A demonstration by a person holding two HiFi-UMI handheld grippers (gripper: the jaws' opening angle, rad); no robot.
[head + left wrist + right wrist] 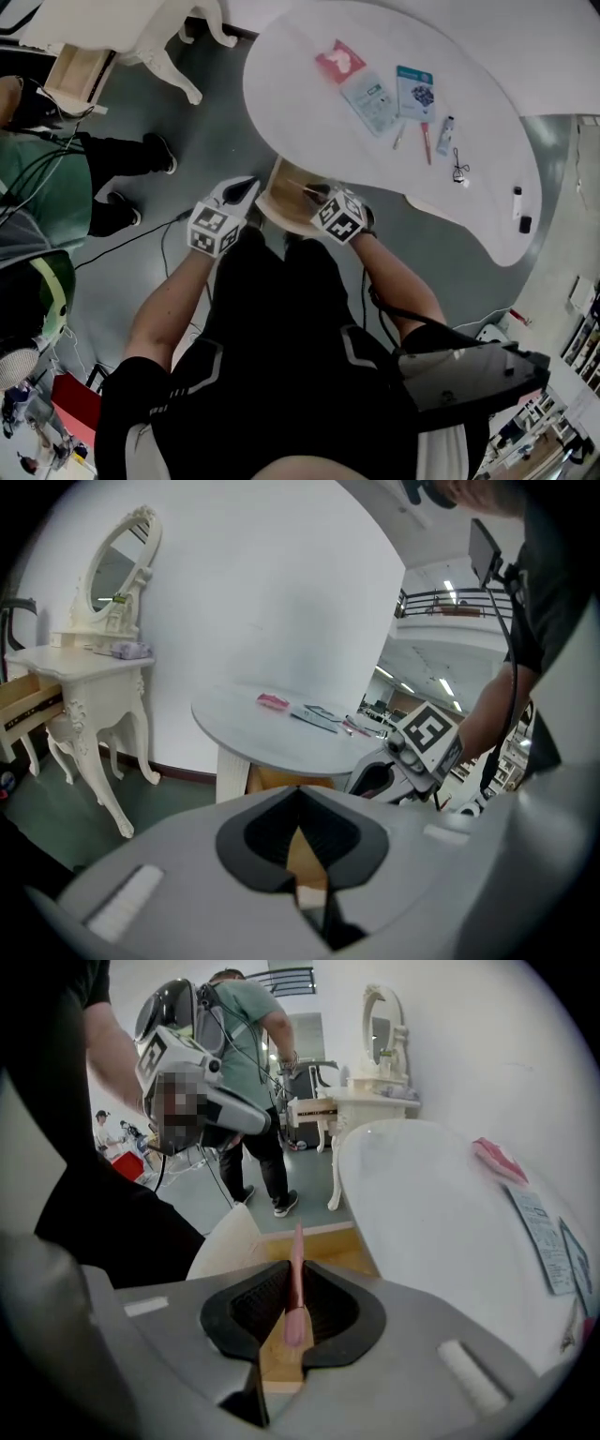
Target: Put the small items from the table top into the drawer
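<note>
White curved table top (309,103), open wooden drawer (281,204) under its edge. My right gripper (294,1299) is pinched narrow on a thin pink pen (297,1246), I think, its long axis along the jaws and far end pointing forward over the drawer. Left gripper (300,803) has its jaws together, empty.

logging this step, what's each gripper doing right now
Left gripper: closed, nothing between its jaws.
Right gripper: closed on a thin pink pen, above the open drawer.
</note>
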